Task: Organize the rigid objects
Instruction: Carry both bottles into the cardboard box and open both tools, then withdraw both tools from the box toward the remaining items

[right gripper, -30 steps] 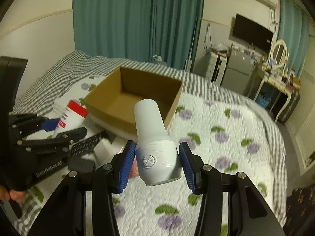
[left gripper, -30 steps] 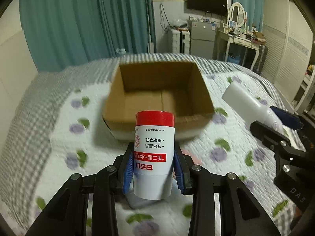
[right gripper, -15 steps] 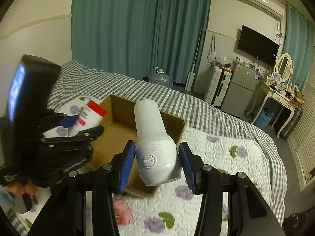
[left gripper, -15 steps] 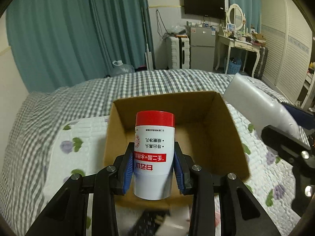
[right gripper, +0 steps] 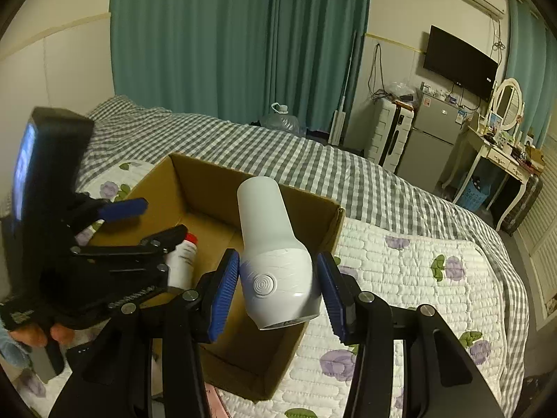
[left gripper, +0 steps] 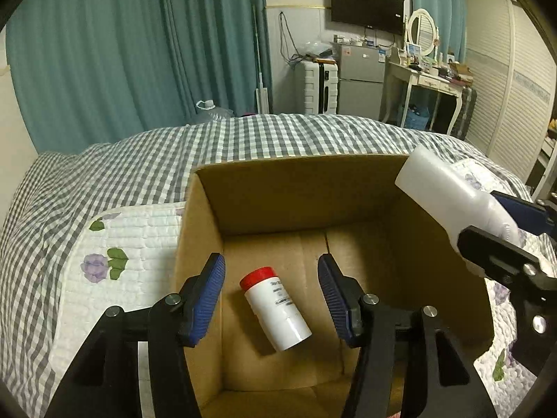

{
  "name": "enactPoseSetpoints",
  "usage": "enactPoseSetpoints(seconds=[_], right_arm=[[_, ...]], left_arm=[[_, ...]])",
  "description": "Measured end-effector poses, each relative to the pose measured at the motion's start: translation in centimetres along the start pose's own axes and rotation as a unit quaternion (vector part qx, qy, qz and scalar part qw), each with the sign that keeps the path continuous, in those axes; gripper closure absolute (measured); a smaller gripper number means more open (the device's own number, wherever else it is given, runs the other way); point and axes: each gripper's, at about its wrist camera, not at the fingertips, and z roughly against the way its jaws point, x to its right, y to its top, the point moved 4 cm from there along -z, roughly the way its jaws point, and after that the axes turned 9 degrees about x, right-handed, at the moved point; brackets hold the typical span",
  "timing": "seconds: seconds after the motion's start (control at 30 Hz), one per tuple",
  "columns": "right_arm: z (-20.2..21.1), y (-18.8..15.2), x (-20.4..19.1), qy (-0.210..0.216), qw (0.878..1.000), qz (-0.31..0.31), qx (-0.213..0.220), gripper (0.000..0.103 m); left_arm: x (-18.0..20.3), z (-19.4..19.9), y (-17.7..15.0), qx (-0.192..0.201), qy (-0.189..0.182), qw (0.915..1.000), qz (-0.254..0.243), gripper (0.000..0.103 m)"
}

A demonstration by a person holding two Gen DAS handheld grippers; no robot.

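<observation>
Left gripper (left gripper: 271, 285): jaws spread wide, holding nothing, poised above the box.
Right gripper (right gripper: 278, 289): blue pads sit slightly apart from the white device (right gripper: 275, 257); whether they grip it cannot be told.
White device: over the box's right rim.
Red-capped bottle (left gripper: 275, 308): lying on its side on the box floor, cap pointing away.
Cardboard box (left gripper: 299, 188): open, resting on the floral quilt (right gripper: 417, 271).

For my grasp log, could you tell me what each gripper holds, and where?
Left gripper: nothing. Right gripper seems to hold the white device by its wide base.
</observation>
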Motion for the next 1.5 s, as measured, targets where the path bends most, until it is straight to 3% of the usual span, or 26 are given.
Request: enactPoseSetpoints(seconds=[0.37, 0.43, 0.47, 0.5, 0.77, 0.9, 1.13, 1.5], right_arm=[[-1.3, 0.4, -1.4, -0.003, 1.0, -0.002, -0.016, 0.057], [-0.4, 0.8, -1.6, 0.003, 1.0, -0.006, -0.011, 0.049], [0.2, 1.0, -1.8, 0.004, 1.0, -0.005, -0.009, 0.036], [1.1, 1.2, -2.0, 0.0, 1.0, -0.001, -0.004, 0.031], [8.7, 1.6, -1.7, -0.012, 1.0, -0.003, 0.014, 0.025], [12.4, 0.8, -1.8, -0.018, 1.0, -0.003, 0.018, 0.013], [15.5, -2.6, -2.1, -0.024, 1.0, 0.004, 0.014, 0.005], [11.5, -11.8, -2.5, 0.003, 0.998, -0.027, -0.056, 0.005]], left_arm=[[-2.8, 3.9, -0.5, 0.01, 0.002, 0.9999, 0.007, 0.043], [-3.0, 5.1, -0.5, 0.011, 0.008, 0.9999, 0.004, 0.043], [-3.0, 5.5, -0.5, 0.011, 0.013, 0.9998, 0.002, 0.043], [-3.1, 6.3, -0.5, 0.011, 0.019, 0.9998, 0.0, 0.042], [-2.9, 12.6, -1.4, 0.022, 0.031, 0.9993, 0.004, 0.037], [-2.4, 14.7, -2.9, 0.018, 0.044, 0.9989, -0.007, 0.037], [-1.5, 16.2, -6.5, -0.007, 0.039, 0.9992, -0.001, 0.036], [1.0, 11.9, -15.9, -0.105, 0.024, 0.9941, 0.012, 0.036]])
